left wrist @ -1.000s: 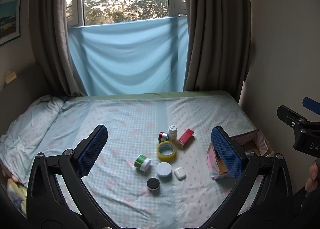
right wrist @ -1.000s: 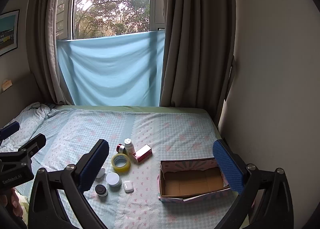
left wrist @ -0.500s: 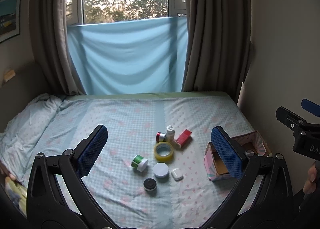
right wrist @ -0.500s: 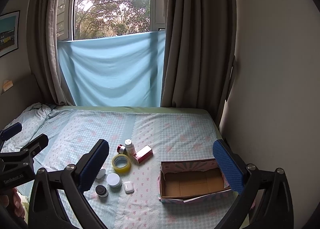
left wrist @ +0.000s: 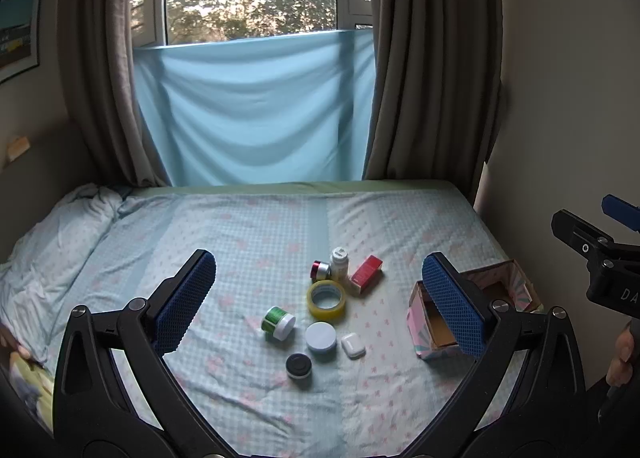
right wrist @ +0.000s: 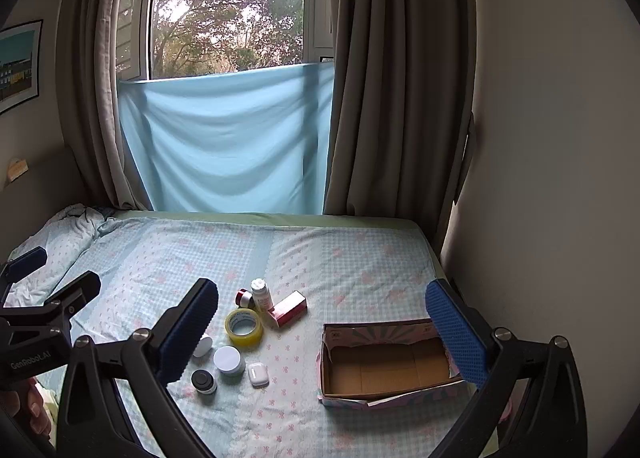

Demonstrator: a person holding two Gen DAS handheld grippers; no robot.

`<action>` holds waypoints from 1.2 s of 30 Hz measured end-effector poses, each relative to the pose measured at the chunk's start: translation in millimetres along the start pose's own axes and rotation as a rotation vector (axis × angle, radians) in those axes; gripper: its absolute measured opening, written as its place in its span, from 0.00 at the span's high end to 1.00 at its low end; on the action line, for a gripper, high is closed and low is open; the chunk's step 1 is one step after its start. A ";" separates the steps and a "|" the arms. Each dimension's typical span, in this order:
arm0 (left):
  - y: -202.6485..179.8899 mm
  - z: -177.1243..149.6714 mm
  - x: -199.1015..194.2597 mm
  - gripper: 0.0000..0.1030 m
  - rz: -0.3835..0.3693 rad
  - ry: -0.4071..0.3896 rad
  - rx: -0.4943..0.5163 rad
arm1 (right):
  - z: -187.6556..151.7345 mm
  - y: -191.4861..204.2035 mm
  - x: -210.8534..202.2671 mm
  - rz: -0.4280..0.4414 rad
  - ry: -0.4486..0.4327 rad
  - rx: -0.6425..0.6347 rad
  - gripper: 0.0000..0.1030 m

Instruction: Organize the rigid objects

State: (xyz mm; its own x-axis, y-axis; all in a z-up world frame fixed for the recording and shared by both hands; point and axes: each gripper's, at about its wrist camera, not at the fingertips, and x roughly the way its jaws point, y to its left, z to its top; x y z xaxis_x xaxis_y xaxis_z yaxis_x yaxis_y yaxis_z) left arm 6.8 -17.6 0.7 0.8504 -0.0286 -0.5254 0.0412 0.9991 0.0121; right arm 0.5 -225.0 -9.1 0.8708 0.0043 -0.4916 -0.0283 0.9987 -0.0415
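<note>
On the bed (left wrist: 248,242), a cluster of small things lies around the middle: a tape roll (left wrist: 326,300), a red box (left wrist: 366,268) and a white bottle (left wrist: 339,263) toward the window side, a red can (left wrist: 320,270) beside the bottle, a green jar (left wrist: 278,323), a white jar (left wrist: 321,336), a black jar (left wrist: 299,365) and an earbud case (left wrist: 353,345) nearer the front edge. An open carton (right wrist: 390,366) sits by the bed's right edge, apart from them. The left gripper (left wrist: 320,298) and the right gripper (right wrist: 322,334) both hang above the bed with jaws wide apart, holding nothing.
</note>
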 end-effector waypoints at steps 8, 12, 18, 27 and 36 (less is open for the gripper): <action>1.1 -0.6 0.4 0.01 -0.003 0.006 -0.004 | 0.0 0.6 -0.1 -0.001 -0.001 0.002 0.00; 2.2 -1.4 1.6 0.01 -0.003 0.018 -0.007 | -0.8 2.7 0.3 0.001 0.003 0.011 0.00; 7.5 -3.3 9.7 0.01 0.010 0.065 -0.021 | 0.2 1.0 10.2 0.010 0.035 0.016 0.00; 28.0 -21.6 64.0 0.01 0.057 0.205 -0.094 | -0.2 1.1 72.8 0.092 0.159 0.006 0.00; 69.5 -72.3 179.9 0.01 0.054 0.412 -0.049 | -0.7 20.4 196.8 0.107 0.341 0.072 0.00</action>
State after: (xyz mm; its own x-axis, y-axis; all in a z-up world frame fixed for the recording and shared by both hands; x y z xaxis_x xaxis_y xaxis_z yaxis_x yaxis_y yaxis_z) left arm 124.6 49.1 -154.5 0.5695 0.0294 -0.8215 -0.0317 0.9994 0.0138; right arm 171.0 -203.8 -107.3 0.6510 0.1042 -0.7519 -0.0653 0.9945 0.0813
